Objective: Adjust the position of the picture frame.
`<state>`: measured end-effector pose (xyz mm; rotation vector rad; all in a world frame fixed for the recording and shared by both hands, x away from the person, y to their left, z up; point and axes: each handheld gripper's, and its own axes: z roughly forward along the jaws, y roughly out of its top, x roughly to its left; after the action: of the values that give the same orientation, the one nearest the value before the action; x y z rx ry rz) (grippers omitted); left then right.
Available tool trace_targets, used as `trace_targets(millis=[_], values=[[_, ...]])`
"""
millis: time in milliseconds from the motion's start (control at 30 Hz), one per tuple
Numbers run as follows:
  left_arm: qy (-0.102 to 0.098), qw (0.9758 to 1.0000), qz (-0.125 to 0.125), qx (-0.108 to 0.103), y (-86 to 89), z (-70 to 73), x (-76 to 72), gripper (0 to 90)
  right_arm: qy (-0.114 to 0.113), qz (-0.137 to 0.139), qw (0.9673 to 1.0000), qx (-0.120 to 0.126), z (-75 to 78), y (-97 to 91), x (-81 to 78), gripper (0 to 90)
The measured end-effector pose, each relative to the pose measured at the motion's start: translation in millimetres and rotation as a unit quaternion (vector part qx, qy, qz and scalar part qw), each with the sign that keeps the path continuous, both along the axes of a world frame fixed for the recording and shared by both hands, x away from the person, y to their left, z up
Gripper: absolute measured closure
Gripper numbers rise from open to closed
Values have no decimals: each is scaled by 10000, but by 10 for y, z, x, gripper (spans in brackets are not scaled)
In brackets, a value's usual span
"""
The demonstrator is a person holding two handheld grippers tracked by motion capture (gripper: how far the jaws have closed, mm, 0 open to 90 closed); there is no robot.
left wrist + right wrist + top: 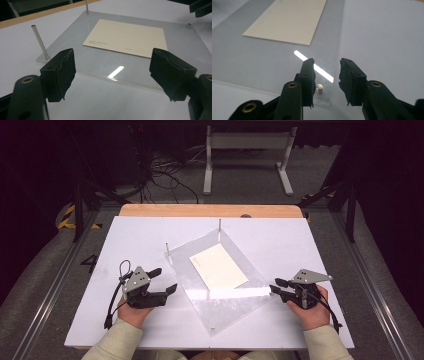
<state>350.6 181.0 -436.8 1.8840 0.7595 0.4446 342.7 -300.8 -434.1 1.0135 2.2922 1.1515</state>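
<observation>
Acrylic plate [222, 295] lies flat on the white table [125, 240], turned cornerwise between both tools, cream card [218, 266] resting on it near centre. Thin metal posts [167, 251] stand upright at its far corners, likely locating pins for a second sheet or for the card.

Left gripper [166, 281]: jaws spread wide, nothing between them, hovering just short of the plate's near edge. Looks staged for an approach, not yet committed.

Right gripper [274, 287]: jaws partly apart, empty, tips over the plate's corner on its side. Probably lined up on that corner.

Left gripper view: plate edge runs across ahead of the jaws, card [126, 38] beyond it, with faint print along its near edge, one tall post [40, 42] ahead and to the left. High view gives none of that print.

Right gripper view: short stud [320, 87] sits at the plate corner, just beside the left-hand jaw and low between them; a bright light streak crosses the plate ahead. High view shows the stud poorly.
</observation>
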Motion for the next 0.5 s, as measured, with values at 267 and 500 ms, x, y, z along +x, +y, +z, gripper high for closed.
trace_targets(millis=[267, 500], values=[[90, 9999, -29, 68, -13, -19, 15, 219, 401, 37, 9991, -163, -84, 20, 41, 670], [136, 9999, -75, 56, -7, -27, 25, 218, 495, 123, 9983, -265, -121, 55, 63, 754]])
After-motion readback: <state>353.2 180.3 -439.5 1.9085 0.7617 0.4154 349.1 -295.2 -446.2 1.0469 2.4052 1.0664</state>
